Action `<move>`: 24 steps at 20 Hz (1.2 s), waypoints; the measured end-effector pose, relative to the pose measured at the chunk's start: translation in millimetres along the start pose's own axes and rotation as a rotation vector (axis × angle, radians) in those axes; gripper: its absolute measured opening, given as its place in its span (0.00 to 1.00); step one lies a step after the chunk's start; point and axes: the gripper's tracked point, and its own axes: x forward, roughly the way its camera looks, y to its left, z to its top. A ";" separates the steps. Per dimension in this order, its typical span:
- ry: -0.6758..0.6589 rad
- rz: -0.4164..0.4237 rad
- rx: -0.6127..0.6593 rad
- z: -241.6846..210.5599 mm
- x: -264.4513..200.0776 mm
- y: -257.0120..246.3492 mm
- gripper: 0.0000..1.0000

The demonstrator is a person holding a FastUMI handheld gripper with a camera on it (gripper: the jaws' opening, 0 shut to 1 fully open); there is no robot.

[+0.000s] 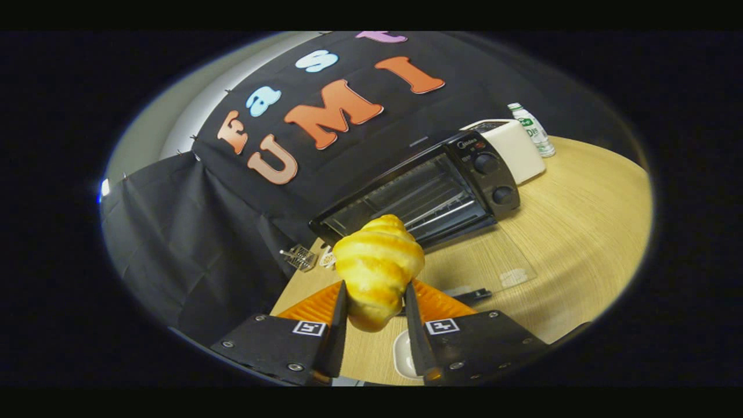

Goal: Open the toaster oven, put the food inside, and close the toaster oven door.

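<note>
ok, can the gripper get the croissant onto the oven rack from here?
Probably yes. The gripper is shut on the croissant, the toaster oven door lies folded down flat, and nothing stands between the fingers and the rack.

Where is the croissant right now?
In the gripper view, the croissant is pinched between the gripper's jaws, held above the wooden table, just in front of the open toaster oven.

Croissant (pixel 377 270): lower end hidden between the fingers of the gripper (pixel 376 307), which press on both its sides. Toaster oven (pixel 424 194): front lower left corner hidden behind the croissant; print beside its knobs too small to tell. Small wire item (pixel 300 257) and white plate (pixel 404 354) beneath the fingers: one too small to identify, the other mostly covered.
</note>
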 end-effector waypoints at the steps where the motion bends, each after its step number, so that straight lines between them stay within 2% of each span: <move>1: 0.005 0.001 0.013 3.7 10.1 0.2 0.48; 8: -0.017 -0.019 0.075 40.8 68.5 -5.3 0.48; 13: -0.027 -0.080 0.099 56.6 106.0 -21.2 0.48; 17: -0.041 -0.124 0.050 63.7 130.2 -25.6 0.47; 18: -0.011 -0.145 0.048 58.9 135.1 -30.0 0.48; 20: -0.021 -0.128 0.067 61.9 145.3 -23.6 0.48; 24: -0.039 -0.164 0.056 73.3 163.9 -30.9 0.48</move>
